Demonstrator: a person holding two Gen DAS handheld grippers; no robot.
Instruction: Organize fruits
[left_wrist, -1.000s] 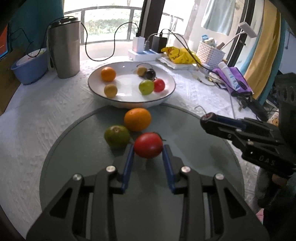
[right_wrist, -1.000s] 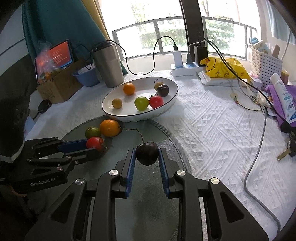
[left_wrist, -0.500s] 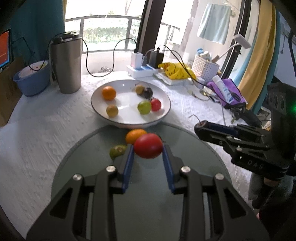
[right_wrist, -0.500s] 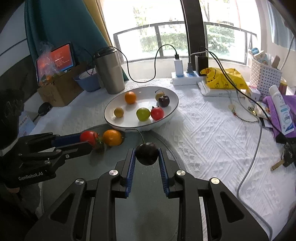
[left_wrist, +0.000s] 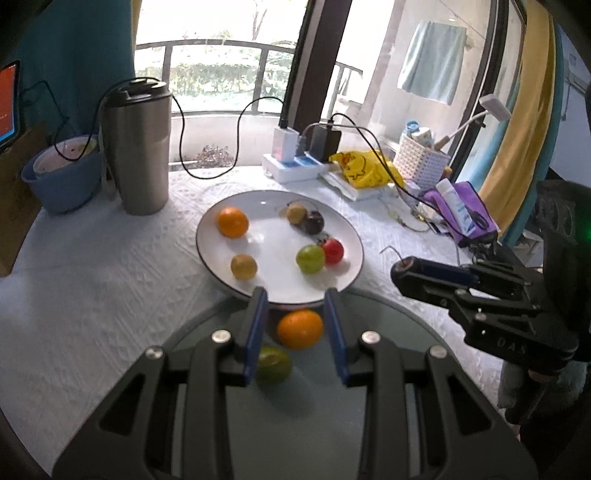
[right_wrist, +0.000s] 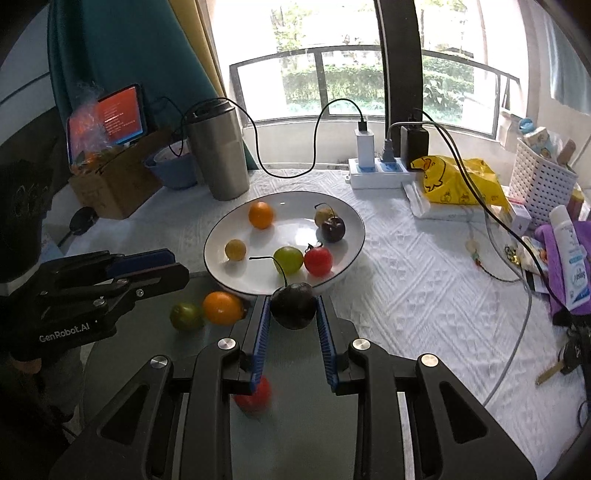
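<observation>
Dark cherry (right_wrist: 293, 304), long stem up, is pinched between the pads of the right gripper (right_wrist: 293, 314). It hangs just short of the near rim of the white plate (right_wrist: 288, 225).

Step in hand, as I judge it: carry the cherry over the rim and set it down. Best done low over a bare patch near the middle, clear of the fruit already there, then open gently so it does not roll.

The left gripper (left_wrist: 294, 293) is narrow and empty, with only the orange (left_wrist: 300, 328) and green fruit (left_wrist: 273, 363) on the glass disc (left_wrist: 388, 321) showing through the gap.

Change: half a second ago a red tomato sat between the left pads. Now it is gone from them, and a blurred red tomato (right_wrist: 253, 397) lies on the glass under the right gripper. Probably dropped, so it needs picking up again.
</observation>
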